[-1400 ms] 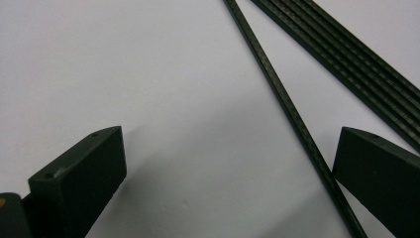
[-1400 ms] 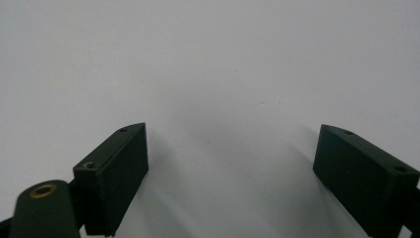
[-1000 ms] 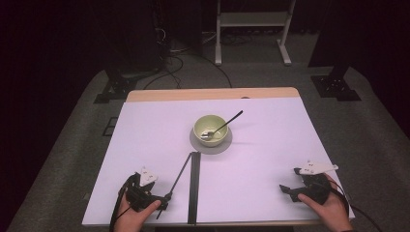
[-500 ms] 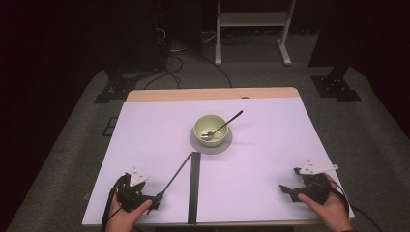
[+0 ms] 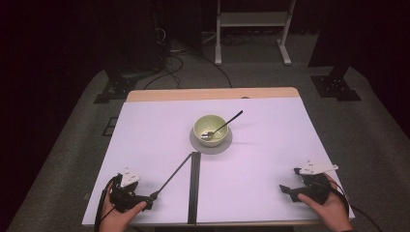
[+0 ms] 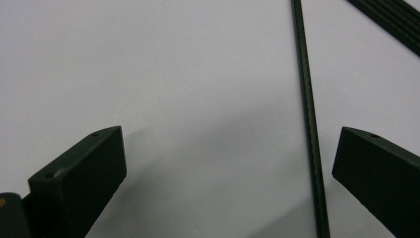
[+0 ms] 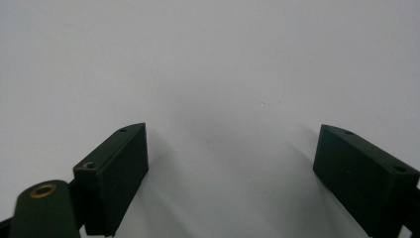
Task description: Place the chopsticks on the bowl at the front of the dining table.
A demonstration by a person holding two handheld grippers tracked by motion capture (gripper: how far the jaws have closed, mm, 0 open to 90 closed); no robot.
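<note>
A pale green bowl (image 5: 211, 128) stands on a grey saucer (image 5: 211, 145) at the table's middle, with a spoon (image 5: 223, 125) leaning in it. A flat black strip (image 5: 194, 186) runs from the saucer toward the near edge. A thin black rod (image 5: 173, 175) slants from the strip's far end down to my left gripper (image 5: 146, 200). In the left gripper view my left gripper (image 6: 230, 144) is open, and the rod (image 6: 309, 124) lies on the table between the jaws, close to the right one. At the near right, my right gripper (image 5: 286, 189) (image 7: 233, 134) is open over bare table.
The white table top (image 5: 270, 145) has a wooden far edge (image 5: 212, 94). Dark floor with cables and stand legs (image 5: 251, 29) lies beyond it. The black strip (image 6: 391, 25) crosses the top right corner of the left gripper view.
My left gripper has shifted left along the near edge, and the rod's near end has swung left with it. The right gripper, bowl and strip have stayed put.
</note>
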